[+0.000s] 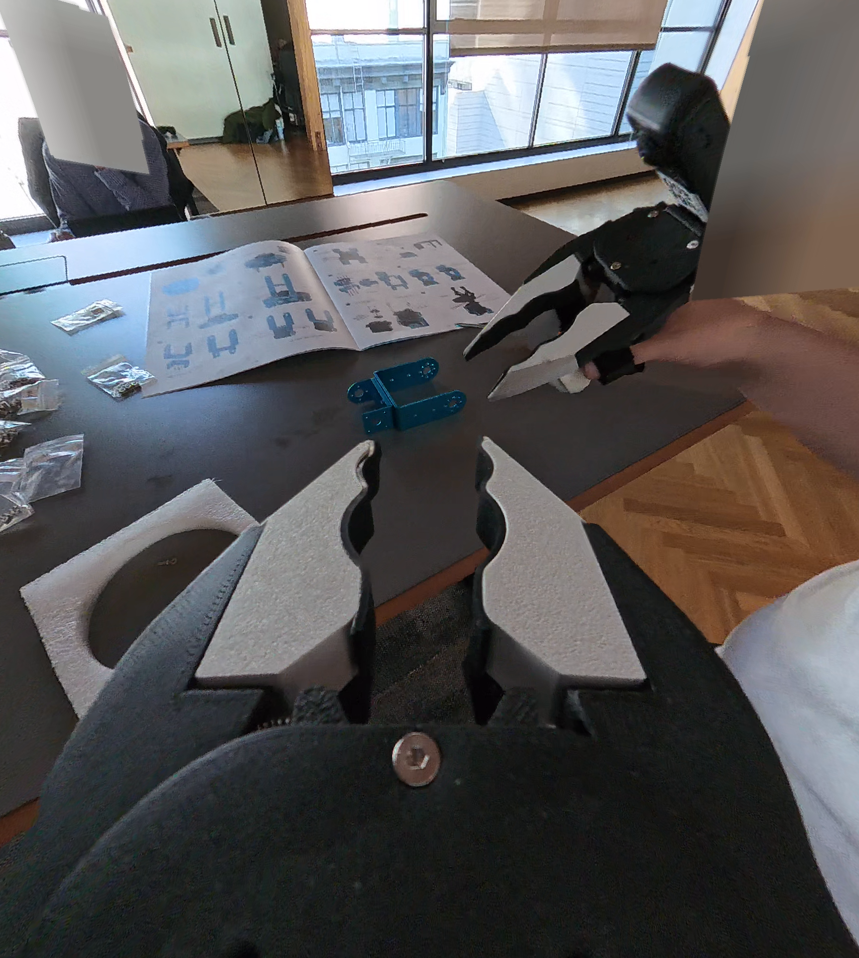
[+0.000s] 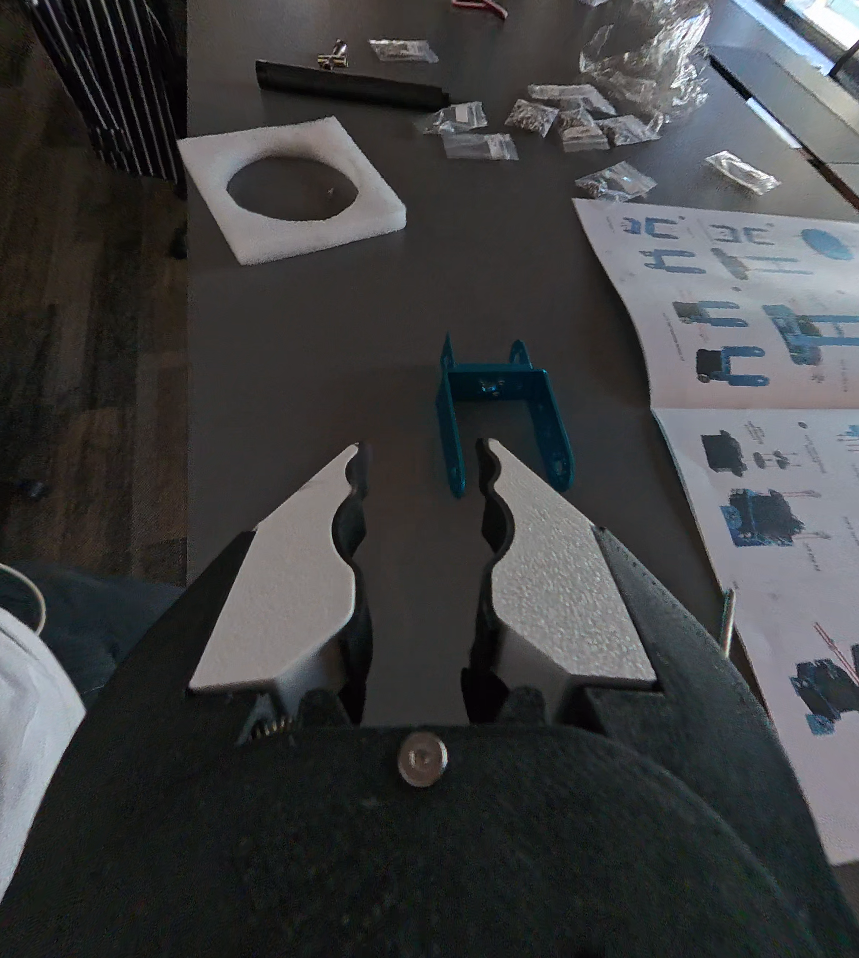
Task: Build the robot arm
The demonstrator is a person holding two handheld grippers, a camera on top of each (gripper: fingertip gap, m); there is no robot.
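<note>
A blue metal bracket assembly [image 1: 405, 395] lies on the dark table [image 1: 261, 456], in front of an open booklet [image 1: 313, 306]. My left gripper [image 1: 426, 447] is open and empty, just short of the bracket. My right gripper [image 1: 476, 376] shows in the left wrist view at the bracket's right, open and empty, held above the table. In the right wrist view the right gripper [image 2: 422, 450] is open, its tips just short of the bracket [image 2: 500, 414], whose two arms point toward me. The booklet [image 2: 780, 394] lies to the right.
A white foam square with a round hole [image 1: 79, 586] lies at near left, also seen in the right wrist view [image 2: 292, 192]. Several small clear bags of hardware [image 1: 7, 409] [image 2: 562, 119] lie beyond it. A black bar [image 2: 349, 83] lies far back. A person [image 1: 100, 181] sits across the table. The table edge [image 1: 624, 477] runs at right. Spacing between my two grippers at the tips: around 15 centimetres. The black bar [image 2: 349, 83] is about 30 centimetres from my left fingertips and 40 centimetres from my right.
</note>
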